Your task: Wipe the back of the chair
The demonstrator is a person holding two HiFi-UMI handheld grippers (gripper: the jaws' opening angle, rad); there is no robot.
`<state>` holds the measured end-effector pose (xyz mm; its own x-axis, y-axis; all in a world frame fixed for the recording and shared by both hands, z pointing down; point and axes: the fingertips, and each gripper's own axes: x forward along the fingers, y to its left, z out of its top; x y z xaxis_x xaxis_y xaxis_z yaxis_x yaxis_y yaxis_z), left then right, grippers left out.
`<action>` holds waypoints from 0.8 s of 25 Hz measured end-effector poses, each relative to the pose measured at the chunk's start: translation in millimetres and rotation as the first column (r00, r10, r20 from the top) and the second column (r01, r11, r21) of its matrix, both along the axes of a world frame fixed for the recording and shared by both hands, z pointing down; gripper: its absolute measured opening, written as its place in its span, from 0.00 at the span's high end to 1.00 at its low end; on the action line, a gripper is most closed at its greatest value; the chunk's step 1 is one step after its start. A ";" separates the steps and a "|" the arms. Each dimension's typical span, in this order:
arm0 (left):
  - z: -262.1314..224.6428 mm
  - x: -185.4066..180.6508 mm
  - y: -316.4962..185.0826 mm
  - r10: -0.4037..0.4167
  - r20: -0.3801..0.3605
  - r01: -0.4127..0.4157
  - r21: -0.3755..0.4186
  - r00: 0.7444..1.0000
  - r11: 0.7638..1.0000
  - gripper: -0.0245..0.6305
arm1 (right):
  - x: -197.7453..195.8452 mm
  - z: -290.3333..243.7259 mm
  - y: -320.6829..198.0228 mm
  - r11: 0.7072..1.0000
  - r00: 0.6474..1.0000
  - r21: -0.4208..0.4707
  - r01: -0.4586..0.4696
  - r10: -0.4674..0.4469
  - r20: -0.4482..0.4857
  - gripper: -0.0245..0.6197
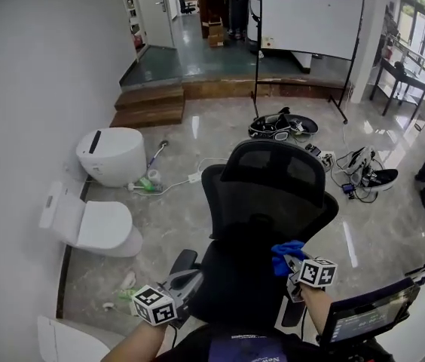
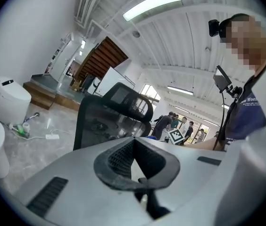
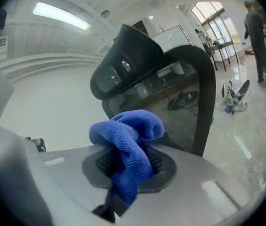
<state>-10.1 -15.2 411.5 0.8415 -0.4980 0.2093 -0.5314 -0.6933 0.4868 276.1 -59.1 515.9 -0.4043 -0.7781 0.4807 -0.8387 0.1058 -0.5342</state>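
Both forearms reached forward and low. The right gripper sat slightly higher than the left gripper. The right one's jaws were clamped on a blue cloth, which bunched up above them. Just ahead of it rose the chair, back first; whether the cloth touched it I couldn't tell. The left one's jaws were pressed together, empty, with the chair ahead.

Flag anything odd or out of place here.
A round toilet and a second toilet sit on the open floor by the left wall, with a brush lying beside them. Cables and gear are strewn behind the chair, which looks intact.
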 end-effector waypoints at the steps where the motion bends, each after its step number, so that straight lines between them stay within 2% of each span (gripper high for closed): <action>1: -15.4 -0.6 -1.1 0.004 -0.005 -0.004 0.028 1.000 1.000 0.96 | -1.4 -21.8 2.4 0.999 1.000 0.036 0.012 -0.012 -0.012 0.86; 5: -74.4 1.9 -3.7 0.015 -0.024 -0.011 0.130 1.000 0.991 0.96 | -2.8 -111.8 14.3 0.981 0.993 0.175 0.082 -0.065 -0.103 0.86; 10: -126.8 7.7 -4.0 0.020 -0.054 -0.008 0.220 0.998 0.975 0.96 | -6.7 -196.7 38.4 0.933 0.966 0.309 0.186 -0.116 -0.231 0.86; 14: -156.7 19.8 5.6 0.051 -0.074 -0.029 0.269 0.996 0.963 0.96 | -5.5 -233.7 61.6 0.908 0.965 0.368 0.198 -0.114 -0.238 0.86; 20: -189.5 16.0 30.3 0.063 -0.086 -0.032 0.317 0.994 0.948 0.96 | -19.5 -255.4 96.6 0.881 0.964 0.416 0.224 -0.137 -0.228 0.87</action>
